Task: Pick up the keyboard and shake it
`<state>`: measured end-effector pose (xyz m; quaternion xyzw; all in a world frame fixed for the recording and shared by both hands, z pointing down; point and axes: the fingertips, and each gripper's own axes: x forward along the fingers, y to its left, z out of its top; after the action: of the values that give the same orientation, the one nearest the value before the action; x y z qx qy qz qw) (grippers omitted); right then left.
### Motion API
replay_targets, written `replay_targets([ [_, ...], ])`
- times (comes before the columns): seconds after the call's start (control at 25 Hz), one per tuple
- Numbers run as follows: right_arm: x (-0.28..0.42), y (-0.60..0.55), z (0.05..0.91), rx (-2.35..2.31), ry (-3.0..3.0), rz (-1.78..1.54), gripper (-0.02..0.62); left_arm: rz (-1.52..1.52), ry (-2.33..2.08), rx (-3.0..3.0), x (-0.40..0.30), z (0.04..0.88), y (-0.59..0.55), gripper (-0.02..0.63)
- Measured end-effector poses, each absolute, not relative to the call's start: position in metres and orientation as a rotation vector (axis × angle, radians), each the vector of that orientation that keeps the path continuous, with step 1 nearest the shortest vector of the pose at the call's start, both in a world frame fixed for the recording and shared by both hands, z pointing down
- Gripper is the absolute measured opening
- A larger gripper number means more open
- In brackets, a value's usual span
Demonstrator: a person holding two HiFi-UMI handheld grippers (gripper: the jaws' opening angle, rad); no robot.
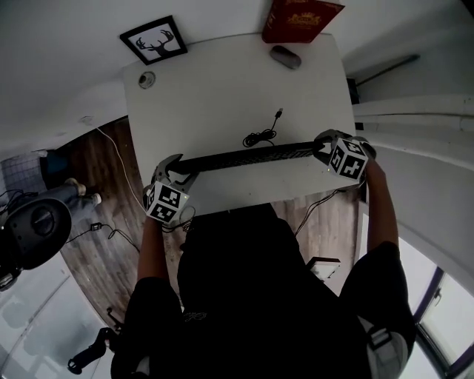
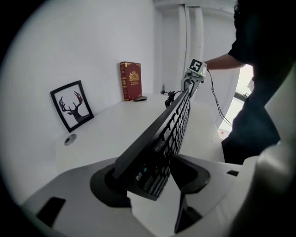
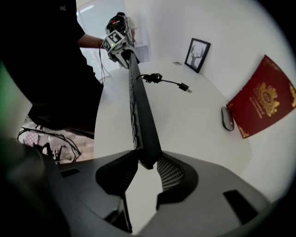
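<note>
Keyboard (image 1: 248, 157) hangs tilted on edge above the surface's (image 1: 222, 89) 6 o'clock rim. The left gripper (image 1: 176, 169) has its fingers clamped on the 9 o'clock end, the right gripper (image 1: 326, 144) on the 3 o'clock end. Such shallow end grips may slip during shaking and drop it.

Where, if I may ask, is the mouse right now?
In the head view the mouse lies on the desk near its far edge, right of centre, beside the red book.
</note>
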<state>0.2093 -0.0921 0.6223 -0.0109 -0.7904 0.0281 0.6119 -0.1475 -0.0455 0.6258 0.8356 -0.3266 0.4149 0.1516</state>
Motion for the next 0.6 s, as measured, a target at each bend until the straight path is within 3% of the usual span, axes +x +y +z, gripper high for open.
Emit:
replay_targets([
  [0.36,0.208,-0.086,0.626,-0.106,-1.676,-0.117,0.156,1.217,-0.927,2.467,-0.143,0.623,-0.039,0.241],
  [0.6,0.211,-0.076,0.621,-0.106,-1.551,-0.089,0.103,1.322,-1.055,2.298,-0.151,0.623,-0.044,0.232],
])
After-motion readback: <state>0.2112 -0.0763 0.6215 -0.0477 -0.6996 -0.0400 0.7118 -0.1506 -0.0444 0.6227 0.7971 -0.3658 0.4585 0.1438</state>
